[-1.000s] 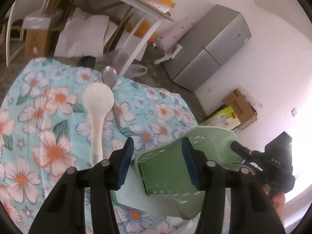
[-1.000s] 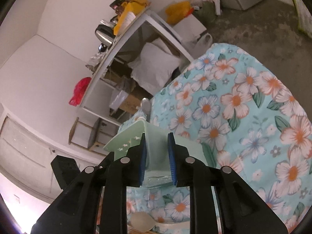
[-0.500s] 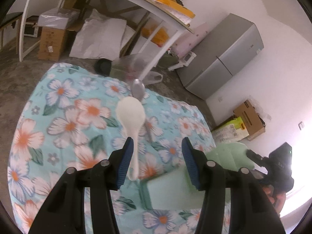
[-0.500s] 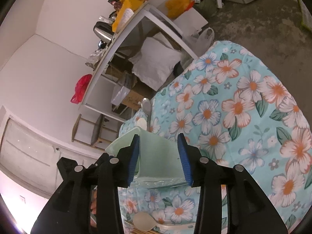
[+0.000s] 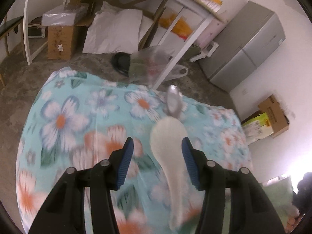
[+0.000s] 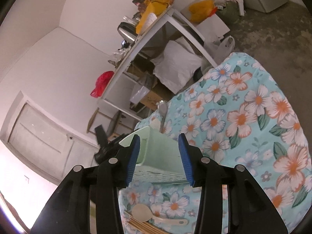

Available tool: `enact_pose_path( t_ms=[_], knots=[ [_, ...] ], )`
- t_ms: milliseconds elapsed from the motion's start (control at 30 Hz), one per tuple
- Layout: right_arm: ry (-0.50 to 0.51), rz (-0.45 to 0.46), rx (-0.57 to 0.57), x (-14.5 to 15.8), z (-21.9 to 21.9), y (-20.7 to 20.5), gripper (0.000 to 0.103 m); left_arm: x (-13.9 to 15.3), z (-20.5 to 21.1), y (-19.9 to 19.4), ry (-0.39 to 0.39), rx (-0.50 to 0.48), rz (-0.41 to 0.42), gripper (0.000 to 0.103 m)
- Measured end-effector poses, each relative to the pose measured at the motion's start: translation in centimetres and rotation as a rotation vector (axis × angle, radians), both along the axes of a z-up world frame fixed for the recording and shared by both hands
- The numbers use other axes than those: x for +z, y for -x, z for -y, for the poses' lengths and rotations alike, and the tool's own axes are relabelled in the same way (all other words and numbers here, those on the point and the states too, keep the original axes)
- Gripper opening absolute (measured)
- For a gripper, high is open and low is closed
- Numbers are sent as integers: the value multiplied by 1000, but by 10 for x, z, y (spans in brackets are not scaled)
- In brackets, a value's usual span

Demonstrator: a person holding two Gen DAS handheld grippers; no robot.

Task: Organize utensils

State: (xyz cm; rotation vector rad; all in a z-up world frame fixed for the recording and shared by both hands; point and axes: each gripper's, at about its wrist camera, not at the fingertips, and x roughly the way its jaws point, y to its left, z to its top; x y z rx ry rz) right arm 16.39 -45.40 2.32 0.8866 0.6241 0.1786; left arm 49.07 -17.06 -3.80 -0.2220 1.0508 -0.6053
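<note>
On the flowered surface [image 5: 64, 120], the white spoon [image 5: 169, 146] is framed by the left tool [image 5: 157, 156], open and empty; a metal spoon [image 5: 173, 100] lies beyond. The green holder [image 6: 156, 148] is bracketed, ungripped, by the open right tool [image 6: 159, 154]. No utensil is seen sorted yet.

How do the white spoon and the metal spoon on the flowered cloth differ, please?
The white spoon is matte white with a broad bowl; the metal spoon is shiny grey with a narrower bowl. The white spoon lies nearer, between the open fingers of the left hand-held gripper; the metal spoon lies beyond it. Both lie on the cloth.
</note>
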Motion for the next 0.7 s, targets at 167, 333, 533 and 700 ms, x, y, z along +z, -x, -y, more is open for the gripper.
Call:
enact_pose_path(
  t_ms=[167,333,533,700],
  knots=[
    [-9,-10,16,-12,5,-4,41,-21,16,-38,-49,-6,-50,50],
    [-32,-22,20,-23,11,-7,41,-24,33,-45,-94,-78,-31,44],
    [-67,-27,36,-30,8,-5,41,-25,39,-42,-116,-142,-96,25],
    [-87,-23,38,-28,4,6,41,-24,41,-35,-144,-131,-117,8]
  ],
)
